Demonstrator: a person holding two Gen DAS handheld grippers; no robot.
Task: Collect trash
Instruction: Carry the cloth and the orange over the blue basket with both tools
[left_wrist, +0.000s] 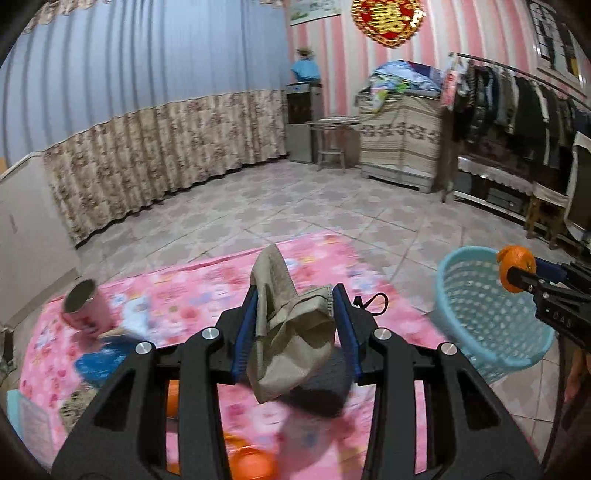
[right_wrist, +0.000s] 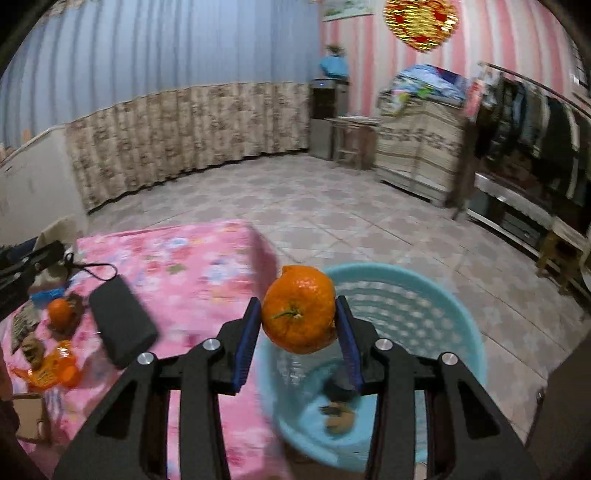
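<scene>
My left gripper (left_wrist: 293, 317) is shut on a crumpled beige cloth (left_wrist: 288, 332), held above the pink flowered tablecloth (left_wrist: 192, 295). My right gripper (right_wrist: 297, 314) is shut on an orange (right_wrist: 300, 309), which hangs over the near rim of a light blue perforated basket (right_wrist: 424, 295). Some brown scraps (right_wrist: 340, 419) lie on the basket's bottom. In the left wrist view the same basket (left_wrist: 476, 306) stands to the right of the table, with the right gripper (left_wrist: 519, 275) and its orange (left_wrist: 515, 264) at the far rim.
On the table lie a pink cup (left_wrist: 83, 310), a black box with a cord (right_wrist: 122, 325), another orange (right_wrist: 61, 314) and an orange wrapper (right_wrist: 55, 369). Beyond is tiled floor (right_wrist: 332, 214), a curtain (left_wrist: 166, 147), a covered cabinet (left_wrist: 400, 144) and a clothes rack (left_wrist: 517, 103).
</scene>
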